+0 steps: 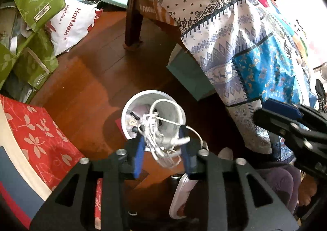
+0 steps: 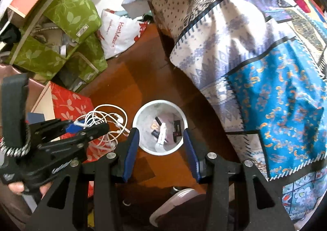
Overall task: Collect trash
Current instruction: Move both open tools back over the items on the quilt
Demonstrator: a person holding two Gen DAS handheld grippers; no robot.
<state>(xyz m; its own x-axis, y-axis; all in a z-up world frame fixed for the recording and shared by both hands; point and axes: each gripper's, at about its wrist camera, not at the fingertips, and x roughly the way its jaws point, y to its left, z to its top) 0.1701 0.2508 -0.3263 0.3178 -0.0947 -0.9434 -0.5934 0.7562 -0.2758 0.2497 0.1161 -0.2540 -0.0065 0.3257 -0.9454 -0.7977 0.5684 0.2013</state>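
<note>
Left wrist view: a tangle of white earphone cable (image 1: 161, 139) hangs between the blue pads of the left tongs (image 1: 162, 147), right over the mouth of the white bin (image 1: 126, 112) that stands on the wooden floor (image 1: 92, 80); the jaws stand part-way open and the pads look clear of the bundle on both sides, though whether a strand rests on one pad I cannot tell; nothing visibly pinches it. The cable reads as very light, limp and springy; it will not keep a shape, loops snag on pad edges and screws, and thin strands slip out of a loose pinch; the best hold, by my judgement, is across the dense knot in the middle, where several strands and the plug bunch together, not on a single outer loop. It is white and glossy, wound in loose coils with small earbuds and a grey plug showing. From the right wrist view the right tongs (image 2: 161, 145) are part-way open and empty, framing the bin, in which small dark bits and a white piece lie; a patterned cloth (image 2: 265, 88) hangs near the bin on the right.
</note>
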